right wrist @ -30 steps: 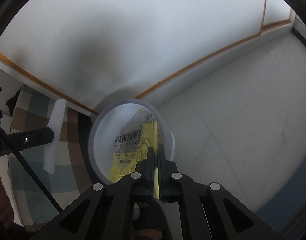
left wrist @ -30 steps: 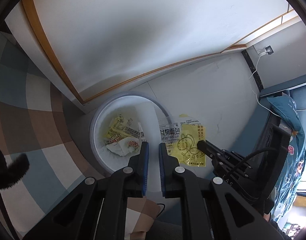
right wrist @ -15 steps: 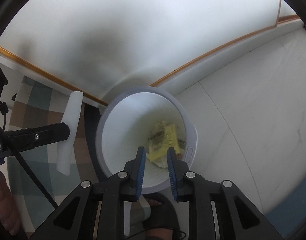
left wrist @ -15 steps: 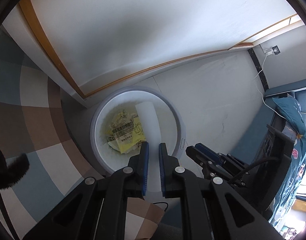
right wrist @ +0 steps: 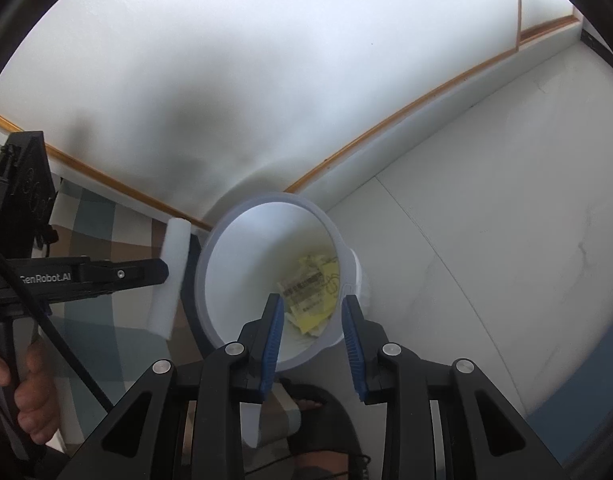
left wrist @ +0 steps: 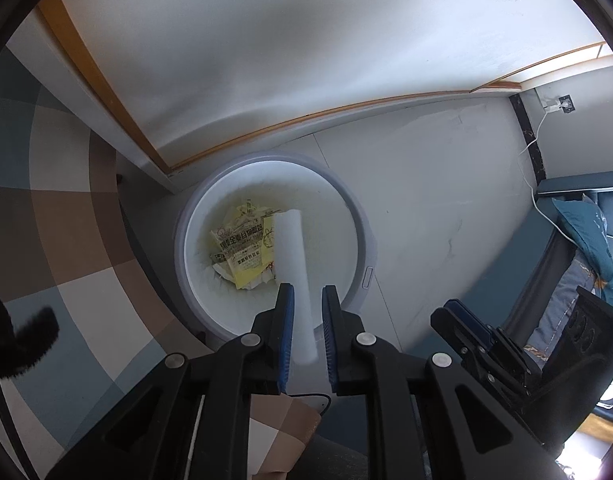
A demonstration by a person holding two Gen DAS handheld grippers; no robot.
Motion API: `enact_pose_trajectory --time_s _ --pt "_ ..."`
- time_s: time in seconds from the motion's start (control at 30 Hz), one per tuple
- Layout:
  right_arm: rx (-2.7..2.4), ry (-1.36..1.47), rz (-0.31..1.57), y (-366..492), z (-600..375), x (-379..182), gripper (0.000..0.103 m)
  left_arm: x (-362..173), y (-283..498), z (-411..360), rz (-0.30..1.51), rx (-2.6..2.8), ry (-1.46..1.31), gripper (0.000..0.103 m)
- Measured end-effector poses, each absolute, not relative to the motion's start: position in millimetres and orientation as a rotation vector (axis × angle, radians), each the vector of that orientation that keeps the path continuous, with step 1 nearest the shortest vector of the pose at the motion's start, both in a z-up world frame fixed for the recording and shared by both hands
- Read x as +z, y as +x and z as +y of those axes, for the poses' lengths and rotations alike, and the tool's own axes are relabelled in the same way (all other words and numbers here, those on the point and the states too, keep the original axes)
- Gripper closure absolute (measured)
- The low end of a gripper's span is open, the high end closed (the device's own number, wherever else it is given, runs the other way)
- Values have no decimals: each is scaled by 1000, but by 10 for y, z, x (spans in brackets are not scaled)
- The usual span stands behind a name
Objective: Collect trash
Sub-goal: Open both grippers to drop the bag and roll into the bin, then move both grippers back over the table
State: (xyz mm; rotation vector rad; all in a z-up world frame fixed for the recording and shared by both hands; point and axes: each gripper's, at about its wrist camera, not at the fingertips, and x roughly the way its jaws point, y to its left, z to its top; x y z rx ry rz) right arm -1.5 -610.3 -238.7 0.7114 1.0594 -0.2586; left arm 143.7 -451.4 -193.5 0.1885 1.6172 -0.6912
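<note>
The left gripper (left wrist: 307,312) pinches a white foam stick (left wrist: 293,256) over the bin (left wrist: 362,240), ready to drop; its jaws are easing apart. The right gripper (right wrist: 312,332) is opening, empty; its yellow wrapper (right wrist: 314,292) lies inside.

The left gripper (left wrist: 307,300) points steeply downward, its jaws just starting to part with a white foam strip (left wrist: 294,264) between the blue pads. A bare hand (right wrist: 24,396) grips its handle. The right gripper (right wrist: 312,312) also tilts down, jaws opening, nothing between its blue pads.
</note>
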Motion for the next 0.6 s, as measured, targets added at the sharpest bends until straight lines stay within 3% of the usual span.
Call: enact_pose_trajectory --time_s 0.03,0.17,0.43,0.6 --pt "-261 713 1054 -43 -6109 -2359 68 -1944 1439 -4518 1621 -680 193 89" --pt "-264 704 1046 -53 -6088 -2295 61 -1921 1421 -4475 1625 -647 191 60" --pt "-268 710 1022 -143 -6081 -2160 49 -1688 1339 -4337 1552 -641 193 55" --pt "-256 707 993 -196 -6022 -2023 40 -1487 1248 -4225 1464 -651 204 42"
